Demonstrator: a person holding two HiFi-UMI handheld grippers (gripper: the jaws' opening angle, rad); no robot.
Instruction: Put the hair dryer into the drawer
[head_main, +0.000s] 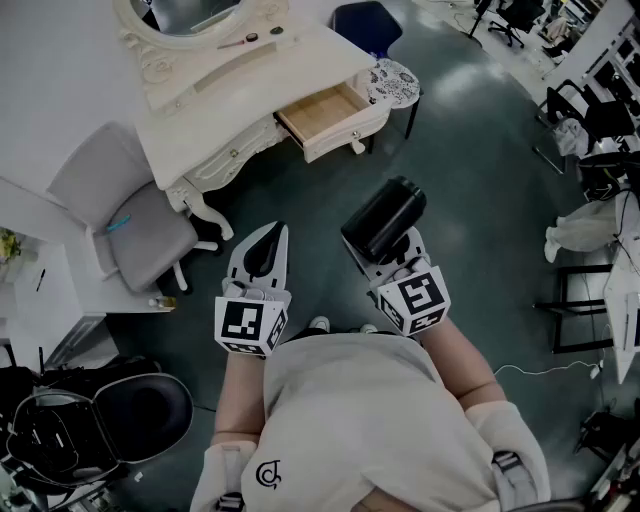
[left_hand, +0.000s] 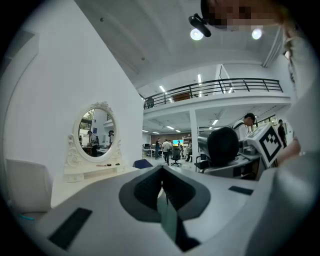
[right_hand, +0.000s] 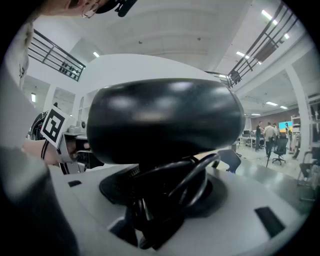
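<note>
A black hair dryer (head_main: 385, 220) with its coiled cord is held upright in my right gripper (head_main: 388, 256), whose jaws are shut on its handle. In the right gripper view the dryer's body (right_hand: 162, 120) fills the middle above the right gripper (right_hand: 160, 200), with the cord looped between the jaws. My left gripper (head_main: 266, 238) is beside it, shut and with nothing in it; its tips (left_hand: 161, 174) meet. The dryer (left_hand: 222, 146) also shows in the left gripper view. The wooden drawer (head_main: 322, 112) stands pulled out of the white vanity table (head_main: 240, 90), well ahead of both grippers.
An oval mirror (head_main: 190, 15) stands on the vanity. A grey chair (head_main: 140, 225) is to the left of the table and a patterned stool (head_main: 392, 80) to the right of the drawer. A black office chair (head_main: 130, 415) is at lower left, and black racks (head_main: 590, 300) at right.
</note>
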